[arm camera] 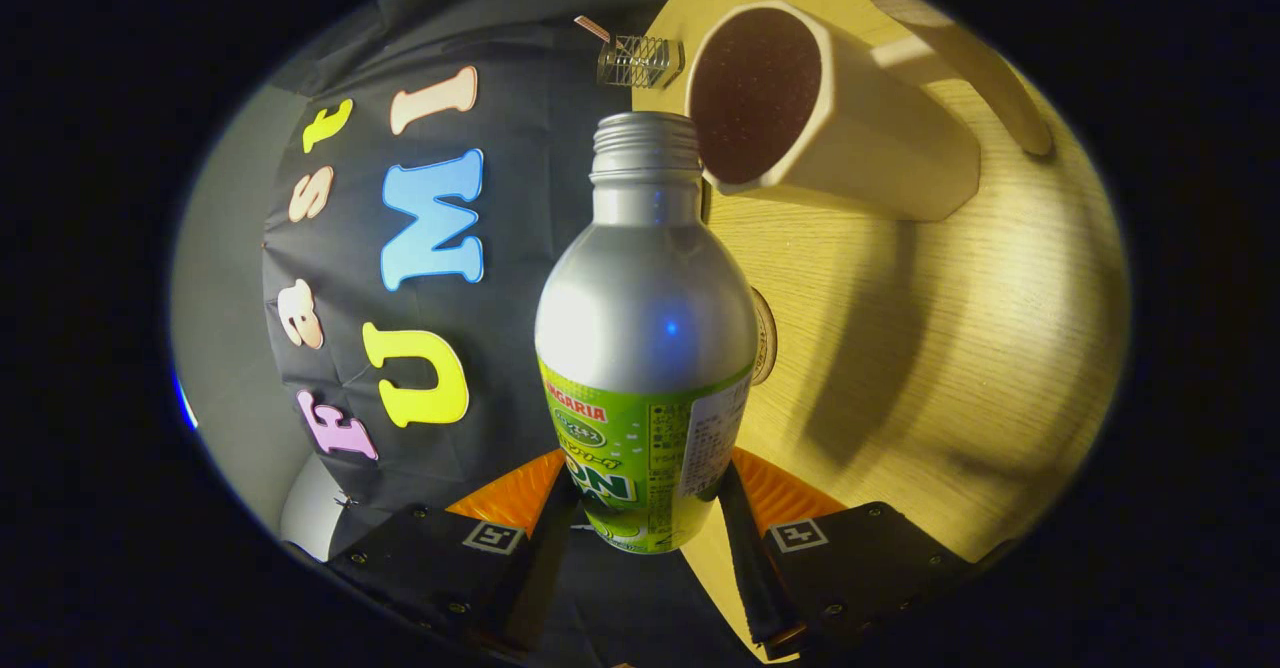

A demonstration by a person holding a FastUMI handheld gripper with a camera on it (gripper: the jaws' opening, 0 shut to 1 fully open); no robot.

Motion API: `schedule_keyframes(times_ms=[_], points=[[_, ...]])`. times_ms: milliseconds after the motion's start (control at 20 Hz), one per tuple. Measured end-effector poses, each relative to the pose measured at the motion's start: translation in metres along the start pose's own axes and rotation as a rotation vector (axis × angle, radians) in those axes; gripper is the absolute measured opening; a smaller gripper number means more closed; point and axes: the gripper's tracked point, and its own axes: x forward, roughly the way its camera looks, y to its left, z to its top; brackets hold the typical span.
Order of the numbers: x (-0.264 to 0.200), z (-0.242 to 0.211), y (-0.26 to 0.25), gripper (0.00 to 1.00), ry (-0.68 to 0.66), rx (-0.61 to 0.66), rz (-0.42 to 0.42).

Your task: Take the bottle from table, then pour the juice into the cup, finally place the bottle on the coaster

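Wooden table point(900, 348) is being tilted across the frame's right; lower centre, the bottle point(645, 348) is being clamped between the gripper point(640, 513) fingers at its label. Probably slippery aluminium, so it's best held low. Upper right, the cup point(850, 118) is being approached.

Staged recording booth; black cloth wall point(500, 368) behind pale wood-grain table point(900, 348); single bright lamp, hard shadows.
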Motion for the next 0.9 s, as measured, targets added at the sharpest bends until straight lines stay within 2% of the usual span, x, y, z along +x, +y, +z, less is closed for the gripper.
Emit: schedule_keyframes(times_ms=[900], points=[[0.002,0.0,0.025,0.74,0.001,0.181,0.039]])
